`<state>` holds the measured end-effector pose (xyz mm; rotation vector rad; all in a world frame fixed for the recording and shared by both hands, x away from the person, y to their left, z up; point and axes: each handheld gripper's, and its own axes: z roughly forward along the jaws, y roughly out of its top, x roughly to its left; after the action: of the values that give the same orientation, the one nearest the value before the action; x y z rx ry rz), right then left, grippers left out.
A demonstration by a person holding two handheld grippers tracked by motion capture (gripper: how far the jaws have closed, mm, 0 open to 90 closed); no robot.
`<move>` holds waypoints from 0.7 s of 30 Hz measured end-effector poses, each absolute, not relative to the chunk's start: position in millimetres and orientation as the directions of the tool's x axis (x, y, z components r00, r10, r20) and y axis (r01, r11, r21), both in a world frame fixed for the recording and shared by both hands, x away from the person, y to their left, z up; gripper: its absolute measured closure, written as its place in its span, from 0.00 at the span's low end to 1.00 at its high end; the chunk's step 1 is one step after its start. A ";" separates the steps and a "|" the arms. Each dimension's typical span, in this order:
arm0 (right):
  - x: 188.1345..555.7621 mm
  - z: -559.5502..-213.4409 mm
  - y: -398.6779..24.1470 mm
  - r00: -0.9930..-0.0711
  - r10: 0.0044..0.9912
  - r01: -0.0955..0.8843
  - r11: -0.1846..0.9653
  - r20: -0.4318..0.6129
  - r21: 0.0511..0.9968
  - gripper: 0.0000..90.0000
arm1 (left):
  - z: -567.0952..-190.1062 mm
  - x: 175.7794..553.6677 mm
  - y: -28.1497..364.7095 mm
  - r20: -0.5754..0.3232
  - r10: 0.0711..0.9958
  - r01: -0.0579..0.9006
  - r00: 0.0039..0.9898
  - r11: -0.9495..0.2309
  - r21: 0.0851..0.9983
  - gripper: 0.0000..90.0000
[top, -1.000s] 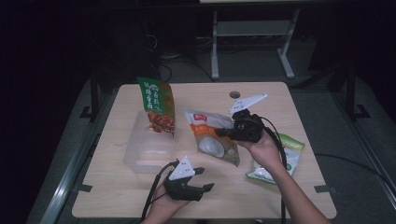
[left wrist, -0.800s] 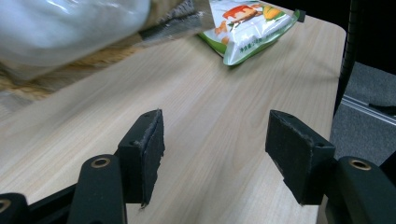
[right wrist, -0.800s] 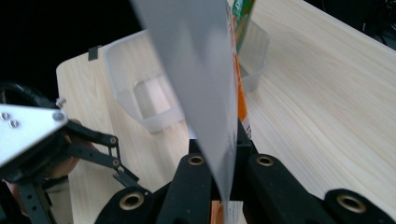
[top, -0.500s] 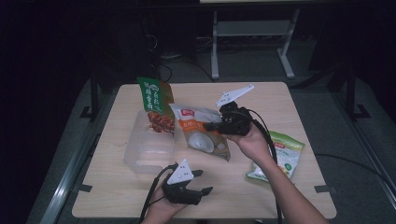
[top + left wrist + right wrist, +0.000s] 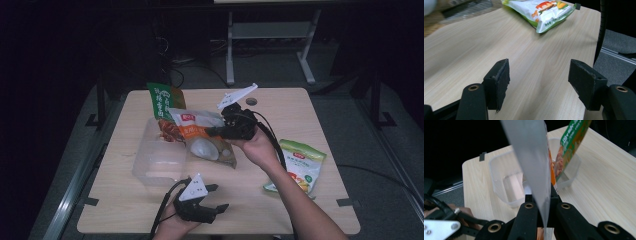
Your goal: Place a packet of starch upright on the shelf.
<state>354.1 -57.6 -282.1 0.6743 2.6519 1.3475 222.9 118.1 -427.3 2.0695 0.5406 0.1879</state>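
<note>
Orange pouch [image 5: 202, 135] shifted left over wooden table [image 5: 300, 107].

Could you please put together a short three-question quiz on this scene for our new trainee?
1. True or false: the left gripper is clamped on a snack bag.
2. Which item does the right gripper hold? A) the green and white bag B) the orange and white bag C) the clear plastic container
3. Fill in: the green bag stands leaning in the ____.

Key
1. False: its jaws stand apart over bare table.
2. B: in the right gripper view the jaws are shut on that bag's edge.
3. Clear plastic container.
</note>
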 end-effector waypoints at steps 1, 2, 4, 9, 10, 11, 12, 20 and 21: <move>354.7 -280.9 -55.6 -0.901 0.419 0.338 0.516 0.112 0.787 1.00 | -427.1 222.8 118.3 -0.078 0.447 0.299 0.891 -0.450 0.842 0.36; 355.3 -279.9 -53.5 -0.903 0.415 0.333 0.517 0.110 0.788 1.00 | -426.8 222.7 118.6 -0.077 0.447 0.299 0.891 -0.450 0.842 0.36; 355.8 -277.6 -49.1 -0.903 0.414 0.336 0.514 0.115 0.789 1.00 | -426.5 222.7 119.3 -0.071 0.445 0.293 0.893 -0.454 0.842 0.36; 359.0 -274.3 -37.4 -0.909 0.402 0.325 0.519 0.110 0.791 1.00 | -425.8 221.9 119.6 -0.069 0.444 0.290 0.893 -0.452 0.844 0.35; 359.4 -273.8 -34.6 -0.909 0.400 0.326 0.517 0.113 0.792 1.00 | -425.8 221.8 119.6 -0.069 0.442 0.288 0.894 -0.449 0.846 0.35; 360.5 -273.5 -32.4 -0.914 0.392 0.314 0.524 0.104 0.792 1.00 | -425.6 221.7 119.6 -0.070 0.442 0.287 0.894 -0.446 0.848 0.35; 361.0 -272.9 -29.6 -0.915 0.389 0.314 0.524 0.105 0.792 1.00 | -425.5 221.0 119.5 -0.080 0.445 0.295 0.892 -0.440 0.848 0.35; 368.7 -268.3 -10.1 -0.922 0.373 0.302 0.528 0.102 0.794 1.00 | -424.8 220.9 121.3 -0.086 0.449 0.296 0.889 -0.424 0.856 0.35; 368.6 -267.3 -7.2 -0.920 0.376 0.310 0.523 0.112 0.794 1.00 | -424.7 220.9 121.5 -0.087 0.448 0.296 0.890 -0.421 0.857 0.35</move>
<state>368.6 -7.2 -267.3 0.6037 2.6775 1.3720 220.9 121.5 -424.7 2.0390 0.5386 0.1887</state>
